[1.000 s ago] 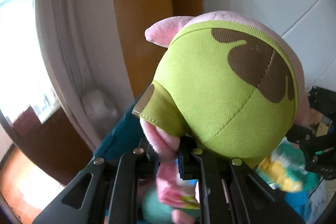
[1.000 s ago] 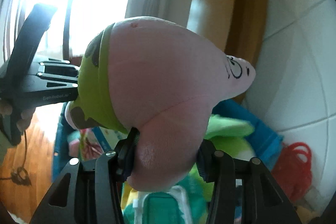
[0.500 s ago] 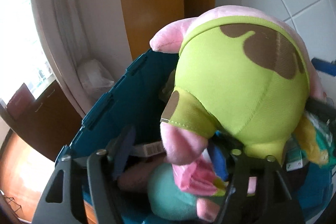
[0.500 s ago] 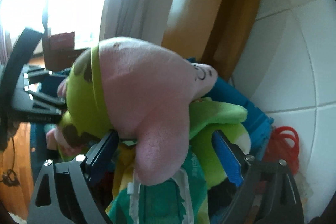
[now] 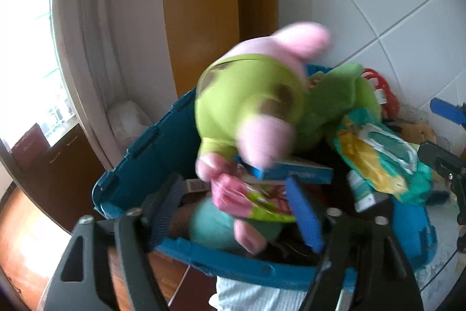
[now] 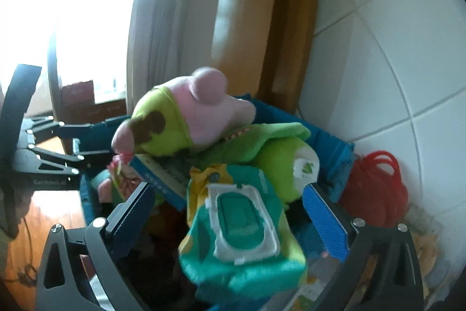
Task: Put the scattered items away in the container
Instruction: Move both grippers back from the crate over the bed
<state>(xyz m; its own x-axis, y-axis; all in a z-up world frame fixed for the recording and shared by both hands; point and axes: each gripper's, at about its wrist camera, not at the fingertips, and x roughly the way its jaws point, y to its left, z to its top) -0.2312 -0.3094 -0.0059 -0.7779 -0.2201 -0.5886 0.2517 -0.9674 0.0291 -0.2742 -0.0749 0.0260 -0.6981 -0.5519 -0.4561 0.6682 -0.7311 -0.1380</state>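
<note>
1. Plush (image 5: 250,107) sits on top of the heap in the bin (image 5: 139,147), up against a green toy (image 6: 273,142), blurred in the left view. Neither gripper touches it.
2. Left gripper (image 5: 233,212): jaws have just been opening and stand wide, with only a plush foot and a pink packet in the gap, nothing held.
3. Right gripper (image 6: 230,212): jaws have just been opening, fully spread, holding nothing; the wipes pack (image 6: 241,226) lies between them, no pad pressing on it.
4. Risk: bin is overfull and the plush rides above its rim, so it could roll out. A pad dragging on withdrawal could pull wipes pack or packet off too.
5. Bin stands on wood floor (image 5: 26,247), against a tiled wall (image 6: 393,54). Curtain (image 5: 93,28) and bright window behind it; red bag (image 6: 375,188) beside the bin.
</note>
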